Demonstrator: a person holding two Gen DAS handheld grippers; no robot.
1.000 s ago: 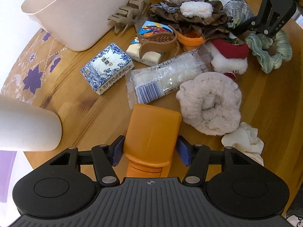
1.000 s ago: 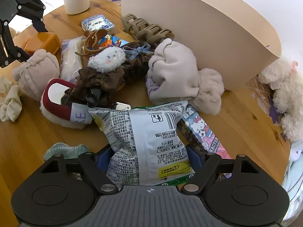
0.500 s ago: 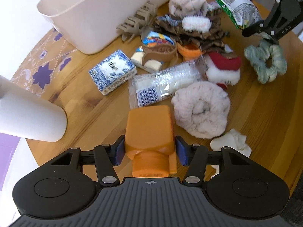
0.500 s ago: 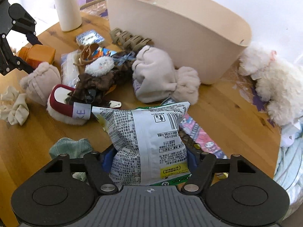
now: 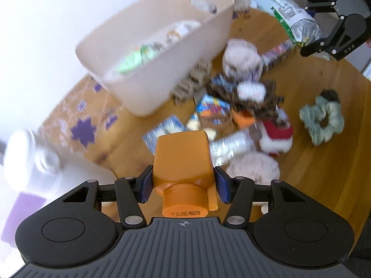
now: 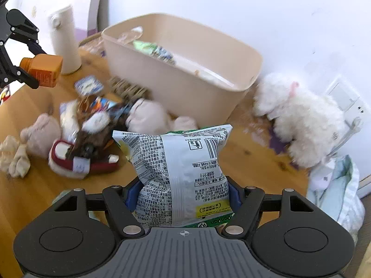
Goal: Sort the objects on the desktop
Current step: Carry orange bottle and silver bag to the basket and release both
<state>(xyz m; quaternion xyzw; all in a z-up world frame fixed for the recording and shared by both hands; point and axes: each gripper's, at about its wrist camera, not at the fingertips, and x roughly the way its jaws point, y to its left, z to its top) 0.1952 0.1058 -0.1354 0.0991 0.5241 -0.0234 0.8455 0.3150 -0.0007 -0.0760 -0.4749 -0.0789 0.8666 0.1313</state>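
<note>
While both loads are hanging clear above the wooden table [image 5: 320,162], the left gripper [image 5: 182,184] is clamping an orange bottle [image 5: 182,159], cap toward the camera. The right gripper [image 6: 183,195] is pinching a snack bag [image 6: 178,173] upright. The beige bin [image 6: 185,69] is sitting beyond, holding items.

Left gripper [image 5: 182,183] and right gripper [image 6: 183,191]: matte black bodies, each with a grey ribbed central plate bearing a small crosshair mark, flanked by two round black discs. Black linkage arms pinned with silver screws; blue pads on fingers [image 5: 146,183]. White "DAS" lettering on one black link.
</note>
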